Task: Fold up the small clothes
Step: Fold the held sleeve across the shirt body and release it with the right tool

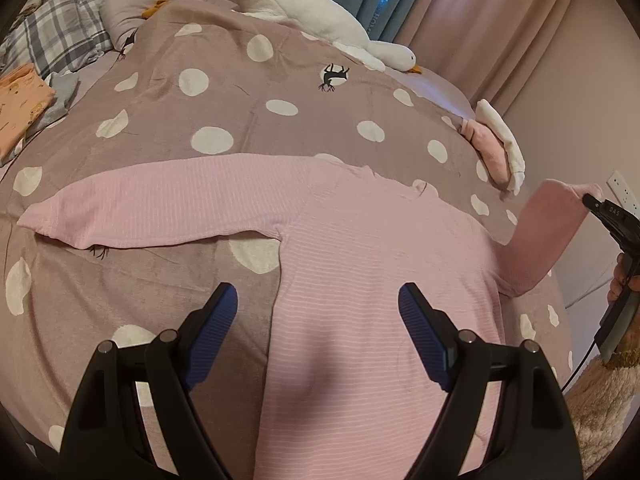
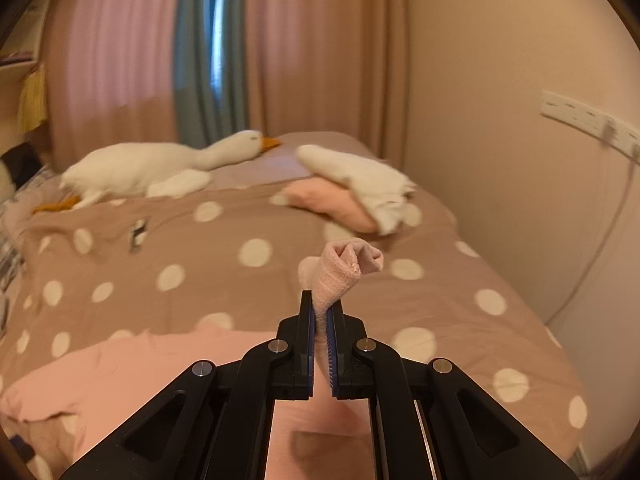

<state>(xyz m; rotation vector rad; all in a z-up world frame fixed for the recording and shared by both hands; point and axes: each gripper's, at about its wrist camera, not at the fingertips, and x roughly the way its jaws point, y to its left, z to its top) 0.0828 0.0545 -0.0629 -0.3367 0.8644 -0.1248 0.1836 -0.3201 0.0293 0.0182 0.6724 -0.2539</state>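
A pink striped long-sleeved top (image 1: 360,264) lies flat on the dotted bedspread (image 1: 224,104). Its left sleeve (image 1: 160,208) stretches out to the left. My left gripper (image 1: 318,300) is open and empty, hovering over the top's body near its left edge. My right gripper (image 2: 323,304) is shut on the cuff of the right sleeve (image 2: 340,268) and holds it lifted off the bed. In the left wrist view that raised sleeve (image 1: 548,232) shows at the right, with the right gripper (image 1: 588,200) at its end.
A white plush goose (image 1: 320,12) lies along the far edge of the bed. A pink and white plush (image 1: 496,144) sits at the right. Folded orange clothes (image 1: 20,104) and a plaid pillow (image 1: 56,28) lie far left. A wall with sockets (image 2: 580,120) stands right.
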